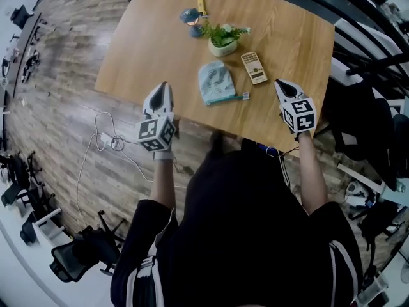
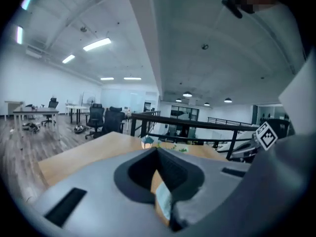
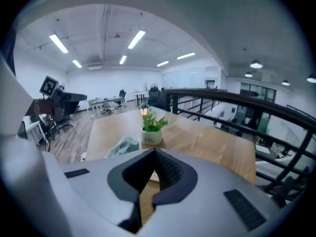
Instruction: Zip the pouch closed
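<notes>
Head view steeply down over table [image 1: 153,50]; gripper views low, level (share plant [image 3: 152,124]).

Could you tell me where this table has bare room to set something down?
The table is bare left of the pouch and lamp, and on the right beyond the remote. The middle strip, with those plus the potted plant and a yellow item, is crowded.

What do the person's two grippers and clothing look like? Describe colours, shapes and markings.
The left gripper and right gripper are pale grey shells tapering to a point, with dark ribbed pads inside. Each carries a cube of black-and-white square markers. The person wears a black short-sleeved top with white stripes.
</notes>
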The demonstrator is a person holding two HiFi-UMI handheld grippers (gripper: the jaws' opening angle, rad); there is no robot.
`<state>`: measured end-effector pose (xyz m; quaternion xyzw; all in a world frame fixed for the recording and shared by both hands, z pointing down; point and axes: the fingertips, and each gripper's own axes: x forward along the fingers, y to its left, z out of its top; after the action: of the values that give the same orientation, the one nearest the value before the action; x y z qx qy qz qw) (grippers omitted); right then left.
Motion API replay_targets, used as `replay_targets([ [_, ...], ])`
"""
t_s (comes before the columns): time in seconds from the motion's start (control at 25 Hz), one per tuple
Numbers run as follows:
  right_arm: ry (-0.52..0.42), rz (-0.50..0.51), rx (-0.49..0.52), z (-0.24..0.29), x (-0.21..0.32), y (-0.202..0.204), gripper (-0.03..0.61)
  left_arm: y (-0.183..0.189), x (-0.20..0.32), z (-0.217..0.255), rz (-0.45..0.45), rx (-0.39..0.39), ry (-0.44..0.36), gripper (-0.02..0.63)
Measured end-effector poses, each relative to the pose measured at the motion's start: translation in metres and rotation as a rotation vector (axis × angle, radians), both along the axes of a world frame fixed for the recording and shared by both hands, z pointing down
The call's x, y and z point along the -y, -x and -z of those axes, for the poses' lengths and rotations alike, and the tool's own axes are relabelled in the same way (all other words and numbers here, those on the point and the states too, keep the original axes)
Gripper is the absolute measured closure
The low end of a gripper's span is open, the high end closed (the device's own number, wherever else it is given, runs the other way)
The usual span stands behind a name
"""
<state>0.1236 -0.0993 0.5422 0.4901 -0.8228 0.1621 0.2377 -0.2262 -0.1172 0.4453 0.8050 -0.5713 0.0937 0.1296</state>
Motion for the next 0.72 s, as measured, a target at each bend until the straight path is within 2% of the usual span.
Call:
replay_targets([
  [0.16,-0.229,-0.094,0.059,0.098,-0.023,-0.021,0.566,-0.002,-0.009,0.046,-0.036,0.043,-0.127,0.614],
  [0.28,-0.341,-0.133,0.069,0.148,-0.043,-0.024,0.566,-0.003,-0.019,0.068,-0.052,0.075,-0.177,0.614],
  [0.48,-0.445,-0.172,0.055,0.191,-0.064,-0.019,0.566,-0.007,-0.026,0.098,-0.062,0.093,-0.249,0.614],
  [0.64,-0.489,-0.195,0.075,0.204,-0.072,-0.008,0.566,-0.008,-0.031,0.111,-0.096,0.106,-0.291,0.615],
  [0.72,-0.499,-0.199,0.069,0.207,-0.076,0.0,0.566,-0.005,-0.033,0.113,-0.1,0.1,-0.285,0.615],
])
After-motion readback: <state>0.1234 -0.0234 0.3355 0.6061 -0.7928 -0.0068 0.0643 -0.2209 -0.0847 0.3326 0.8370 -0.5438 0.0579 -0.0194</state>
